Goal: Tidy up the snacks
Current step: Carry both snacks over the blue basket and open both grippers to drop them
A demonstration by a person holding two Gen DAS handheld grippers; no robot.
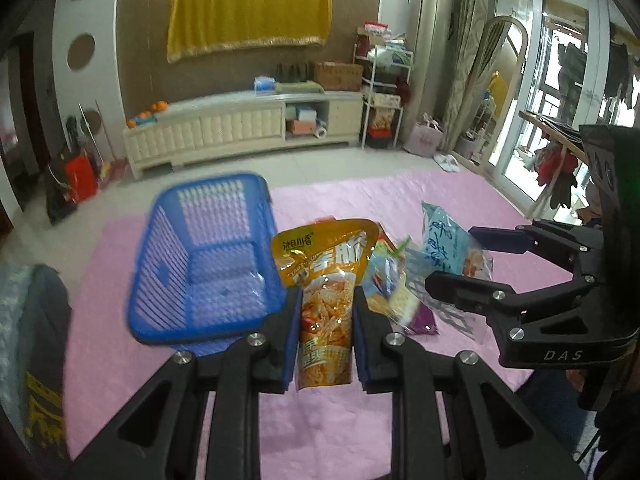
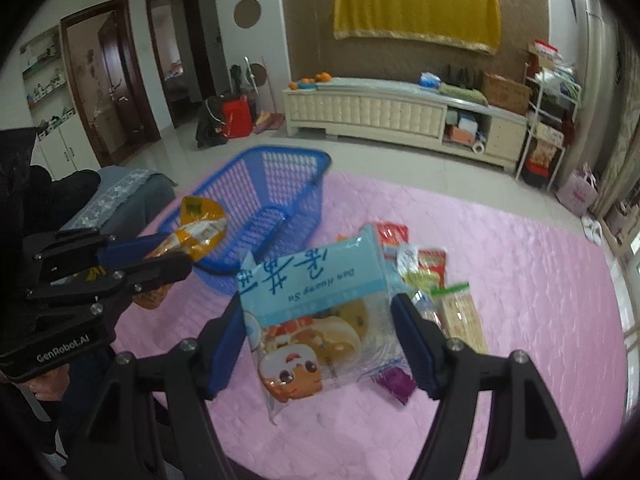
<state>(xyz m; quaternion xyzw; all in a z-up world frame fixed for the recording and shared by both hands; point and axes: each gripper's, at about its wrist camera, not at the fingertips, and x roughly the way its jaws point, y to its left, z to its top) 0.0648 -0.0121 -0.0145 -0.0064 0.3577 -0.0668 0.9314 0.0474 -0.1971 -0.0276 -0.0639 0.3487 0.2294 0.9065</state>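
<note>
My left gripper (image 1: pixel 326 304) is shut on an orange snack bag (image 1: pixel 326 280) and holds it upright above the pink mat, just right of the blue plastic basket (image 1: pixel 200 264). My right gripper (image 2: pixel 320 316) is shut on a light blue pastry bag (image 2: pixel 316 312), lifted over a pile of small snack packets (image 2: pixel 432 280). The right gripper also shows in the left wrist view (image 1: pixel 452 256), with the blue bag (image 1: pixel 444 240) in it. The left gripper (image 2: pixel 176 252) with the orange bag (image 2: pixel 196 232) shows at the left of the right wrist view, beside the basket (image 2: pixel 276 200).
A pink mat (image 2: pixel 520 280) covers the table. A grey cushioned seat (image 2: pixel 120 200) stands to the left of the mat. A cream TV cabinet (image 1: pixel 240 128) runs along the far wall, with a shelf rack (image 1: pixel 380 92) beside it.
</note>
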